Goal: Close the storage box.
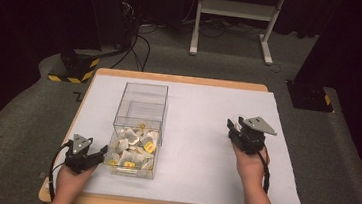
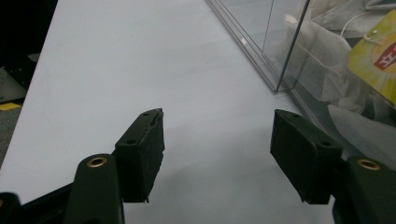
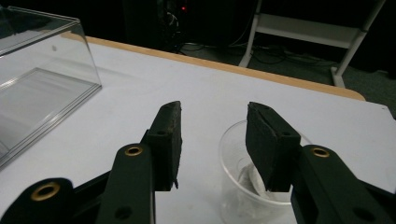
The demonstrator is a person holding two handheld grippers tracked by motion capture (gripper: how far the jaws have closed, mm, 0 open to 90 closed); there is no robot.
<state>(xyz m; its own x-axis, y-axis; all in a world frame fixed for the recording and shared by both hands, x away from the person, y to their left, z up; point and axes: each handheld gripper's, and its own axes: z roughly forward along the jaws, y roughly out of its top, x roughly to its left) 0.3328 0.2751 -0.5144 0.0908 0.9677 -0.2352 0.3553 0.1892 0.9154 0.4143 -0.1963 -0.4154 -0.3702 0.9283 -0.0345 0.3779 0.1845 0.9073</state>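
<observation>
Clear plastic cup [image 3: 252, 186] under open, empty right gripper [image 3: 212, 126]; left gripper [image 2: 217, 135] open beside box [image 2: 299, 51].

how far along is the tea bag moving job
Done: one tea bag already lies in the clear cup. In hand: nothing; the right gripper is open above the cup, the left gripper open beside the clear box. Left: many bags remain there.

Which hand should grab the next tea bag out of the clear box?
Probably the left. The left gripper sits right beside the clear box of tea bags, open and empty. The right gripper is open over the plastic cup, far across the table.
</observation>
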